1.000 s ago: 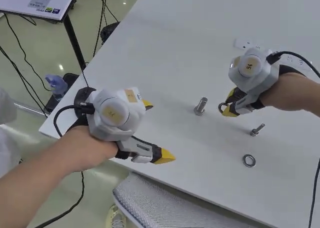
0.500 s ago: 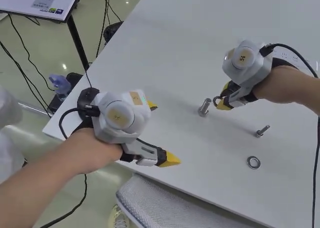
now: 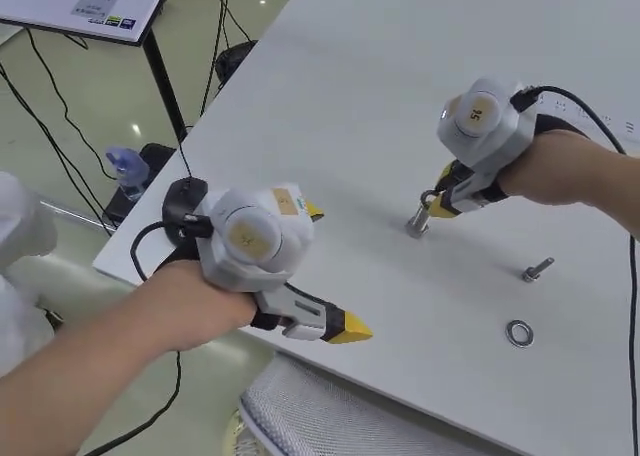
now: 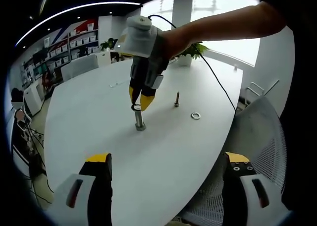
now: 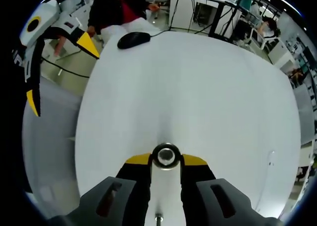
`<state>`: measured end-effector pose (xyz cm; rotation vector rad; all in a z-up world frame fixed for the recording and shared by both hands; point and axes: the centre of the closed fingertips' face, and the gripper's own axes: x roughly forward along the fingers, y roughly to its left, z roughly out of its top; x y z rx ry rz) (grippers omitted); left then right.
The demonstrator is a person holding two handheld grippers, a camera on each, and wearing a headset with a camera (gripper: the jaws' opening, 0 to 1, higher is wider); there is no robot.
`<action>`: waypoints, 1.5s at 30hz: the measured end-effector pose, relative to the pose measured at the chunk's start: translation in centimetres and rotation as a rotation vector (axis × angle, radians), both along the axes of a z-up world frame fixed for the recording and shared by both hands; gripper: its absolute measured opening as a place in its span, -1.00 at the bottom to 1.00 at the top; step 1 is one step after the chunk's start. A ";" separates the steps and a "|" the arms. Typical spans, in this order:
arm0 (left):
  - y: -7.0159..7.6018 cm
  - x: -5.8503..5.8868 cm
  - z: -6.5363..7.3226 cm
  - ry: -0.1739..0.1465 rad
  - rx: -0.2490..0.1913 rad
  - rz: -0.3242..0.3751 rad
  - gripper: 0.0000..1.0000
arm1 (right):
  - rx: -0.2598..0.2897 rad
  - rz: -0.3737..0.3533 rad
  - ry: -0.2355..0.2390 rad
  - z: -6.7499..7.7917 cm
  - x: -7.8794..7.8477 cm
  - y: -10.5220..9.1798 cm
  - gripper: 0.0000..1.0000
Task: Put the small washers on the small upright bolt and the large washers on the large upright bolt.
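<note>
Right tool [image 3: 437, 202]: clenched on a washer [image 5: 166, 155].
Large bolt [image 3: 417, 223]: upright on the surface [image 3: 350, 96], centre-right of head view, just under the washer.
Left tool [image 4: 167, 159]: released, lower left, farther away.

The head view looks forward and down from above the hands, fairly near, over the white worktop [image 3: 340, 76], with the left tongs [image 3: 335, 270] toward 7 o'clock and the right tongs [image 3: 432, 208] toward 3 o'clock. The left gripper view sits low at the worktop's near edge and faces across it, its own wide-spread tongs at 6 o'clock. The right tongs reach in from 12 o'clock, some way off. The right gripper view looks steeply down, very close, past the large washer [image 5: 166, 145] pinched at its tips. The left tongs lie at 10 o'clock. The head and left gripper views share the large bolt [image 3: 417, 223].
</note>
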<state>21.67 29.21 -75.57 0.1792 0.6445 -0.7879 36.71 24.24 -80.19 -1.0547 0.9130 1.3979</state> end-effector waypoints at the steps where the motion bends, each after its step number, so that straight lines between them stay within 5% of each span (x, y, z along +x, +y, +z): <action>1: 0.1 0.1 -0.3 0.005 0.010 0.000 0.90 | -0.005 -0.002 0.001 -0.2 0.1 0.0 -0.56; 8: 0.0 0.2 -0.5 0.015 0.007 -0.004 0.99 | -0.028 0.003 0.006 -1.0 0.4 -0.3 -0.56; 10: -0.6 0.4 0.3 -0.001 -0.051 -0.008 0.99 | -0.029 0.002 0.007 -1.2 0.5 -0.3 -0.56; 14: -0.3 0.3 -0.3 0.008 -0.008 -0.012 0.99 | -0.022 0.004 0.010 -1.2 0.1 0.0 -0.56; 32: 0.1 0.1 -0.5 0.021 -0.011 -0.013 0.91 | -0.059 0.017 0.011 -2.7 -0.4 -0.1 -0.56; 45: 0.4 0.0 -0.7 0.028 -0.002 -0.020 0.86 | -0.038 -0.010 0.016 -3.2 0.0 0.2 -0.56</action>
